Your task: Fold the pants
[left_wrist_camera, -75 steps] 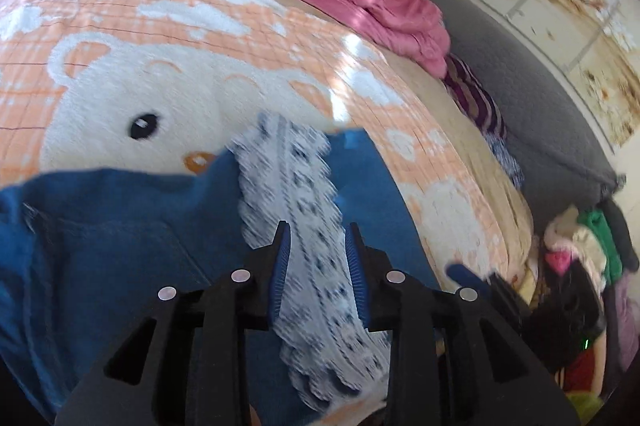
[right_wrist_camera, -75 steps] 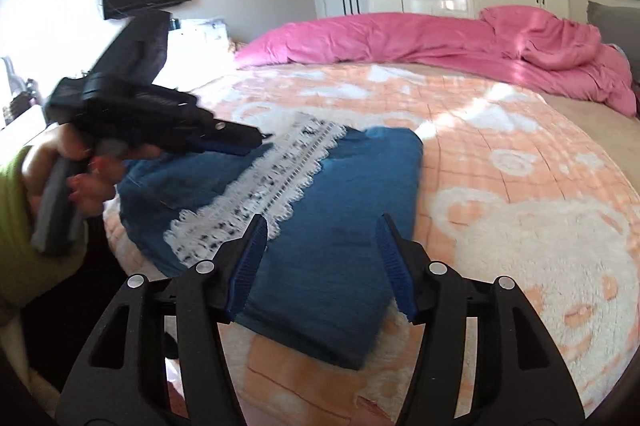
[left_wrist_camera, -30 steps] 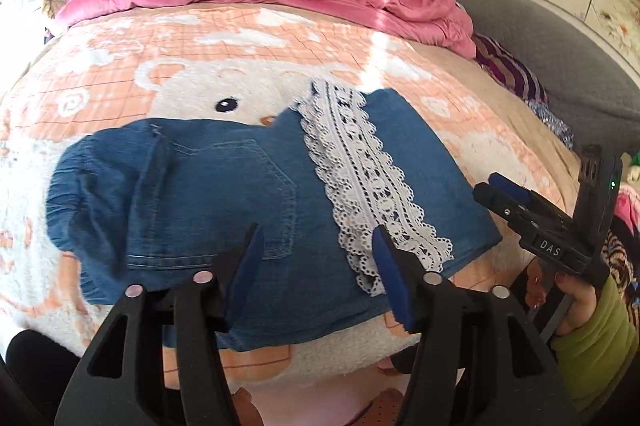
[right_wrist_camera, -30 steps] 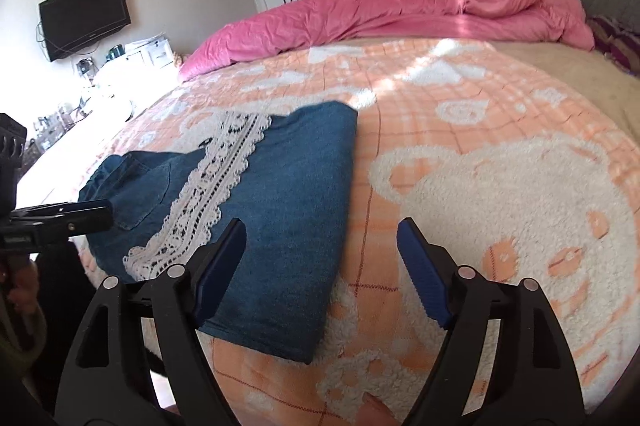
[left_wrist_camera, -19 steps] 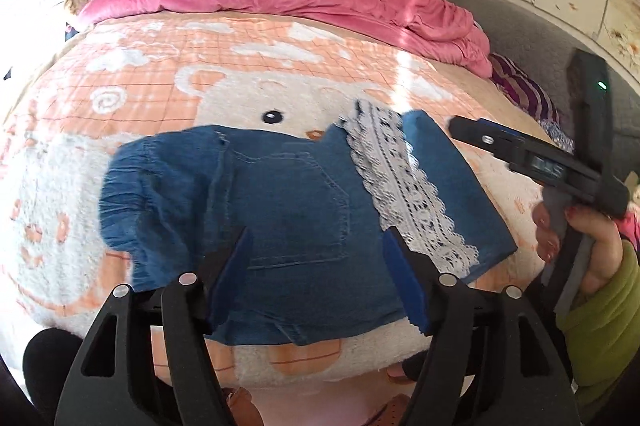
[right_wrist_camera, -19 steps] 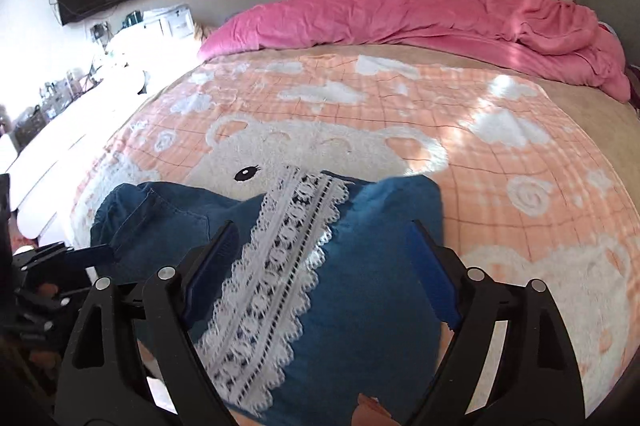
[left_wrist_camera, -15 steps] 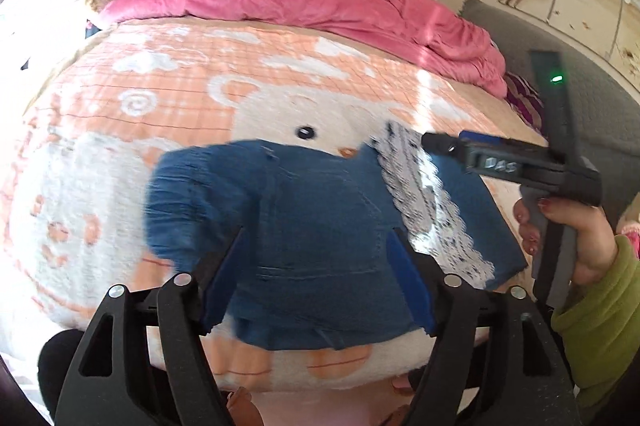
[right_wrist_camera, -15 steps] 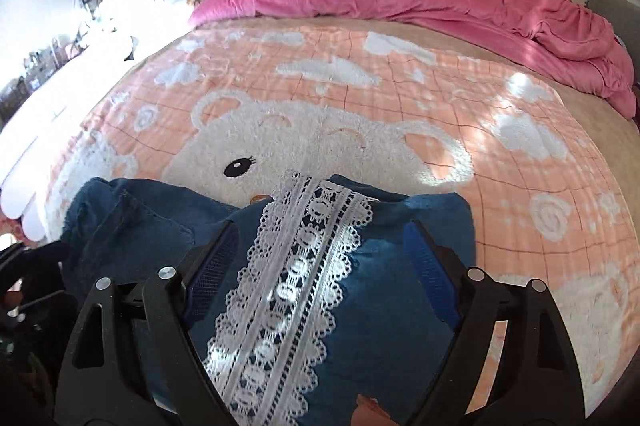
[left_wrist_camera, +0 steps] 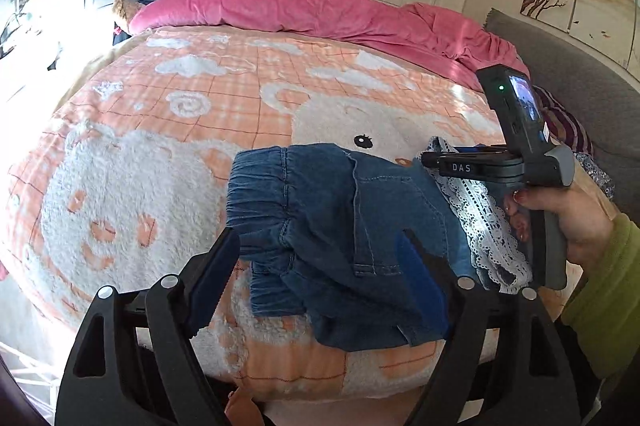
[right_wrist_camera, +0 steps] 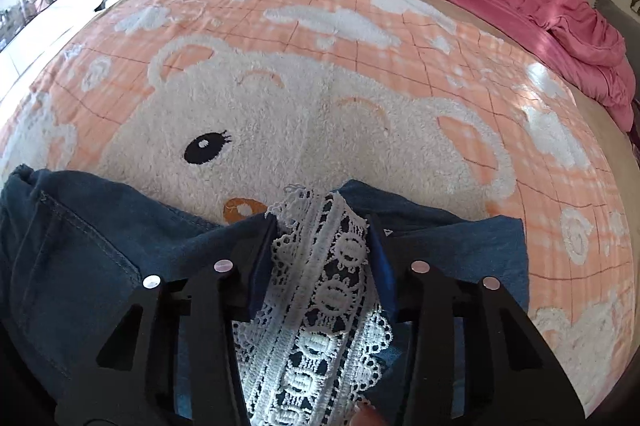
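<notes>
Bedroom scene: bed covered by a fluffy peach-and-white bear-print blanket (left_wrist_camera: 168, 113), pink duvet (left_wrist_camera: 320, 13) bunched across the top of both views, white wardrobes behind. Small blue denim pants with a white lace trim strip (left_wrist_camera: 340, 226) lie at the near edge of the blanket, lower centre of the left wrist view, already doubled over once: elastic waistband at the left, lace strip (right_wrist_camera: 320, 290) and hem ends at the right. Right gripper (right_wrist_camera: 322, 226) has just been closing and now clamps the lace strip and the denim under it near the hem end; in the left wrist view it shows at right, held by a hand in a green sleeve (left_wrist_camera: 576, 209). Left gripper (left_wrist_camera: 320, 258) has just been opening; its jaws stand wide apart, straddling the waistband side, pads not pressing on cloth as far as I can tell. Judgement: roughly midway. Lengthwise fold looks done; the crosswise fold, hem end over to waistband, is not yet made. Left likely needs to bite or pin the waistband side first. Bundle is a bit rumpled at the near edge, may need smoothing.
</notes>
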